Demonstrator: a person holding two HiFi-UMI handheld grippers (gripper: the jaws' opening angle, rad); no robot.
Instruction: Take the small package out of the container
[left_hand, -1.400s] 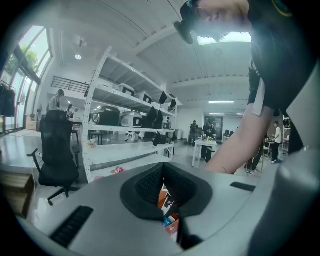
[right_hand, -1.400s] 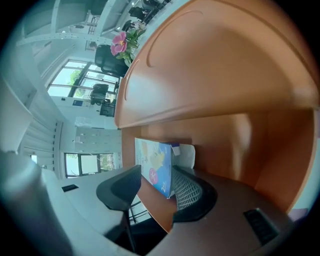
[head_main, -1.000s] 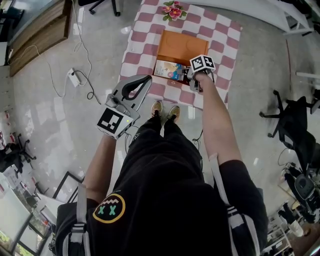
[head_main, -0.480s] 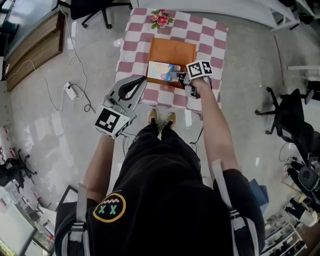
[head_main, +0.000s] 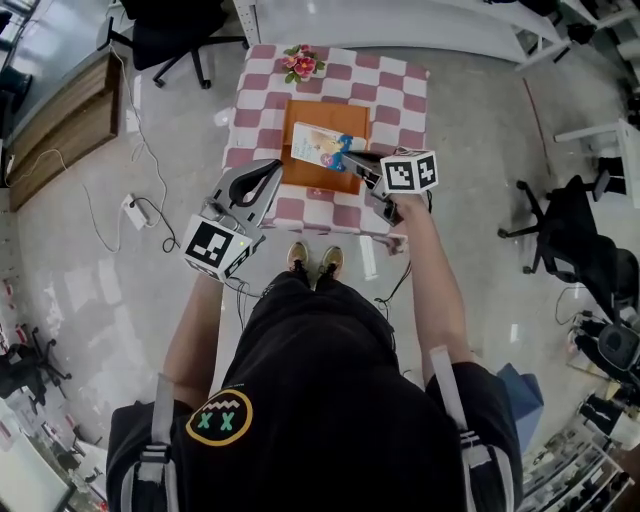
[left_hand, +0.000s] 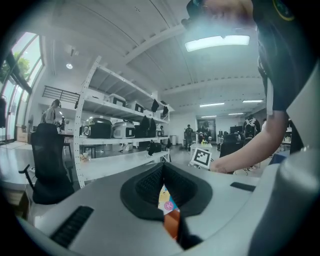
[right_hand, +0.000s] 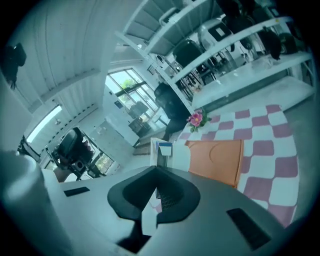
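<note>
In the head view, a small flat package printed in bright colours (head_main: 320, 145) is seen gripped at its near edge by the right gripper (head_main: 352, 160), whose jaws are closed on it. The package is held over the shallow orange container (head_main: 340, 112), which lies on a table covered by a pink-and-white checked cloth (head_main: 405, 95). It appears to be raised off the container floor, though how far cannot be judged from above. A grip at the edge is probably chosen because a thin packet lying flat offers little else to pinch. The left gripper (head_main: 270, 172) is held off the near-left corner of the table, well apart from the package, presumably so that the way out is left free. A pink flower decoration (head_main: 300, 62) is placed at the far edge of the cloth, out of the path.

In the left gripper view, the jaws are shown drawn together with nothing caught between them. Only a narrow slit is left, through which a strip of the package and of the orange container beyond is glimpsed. This gripper is thus judged to be idle, merely pointed towards the work.

In the right gripper view, the package's pale edge is seen pinched between the black jaws. The packet stands edge-on beyond them, with the container lying open behind it and to its right. The package is judged to be out of the container, or nearly so, with a spot for setting it down not yet reached
</note>
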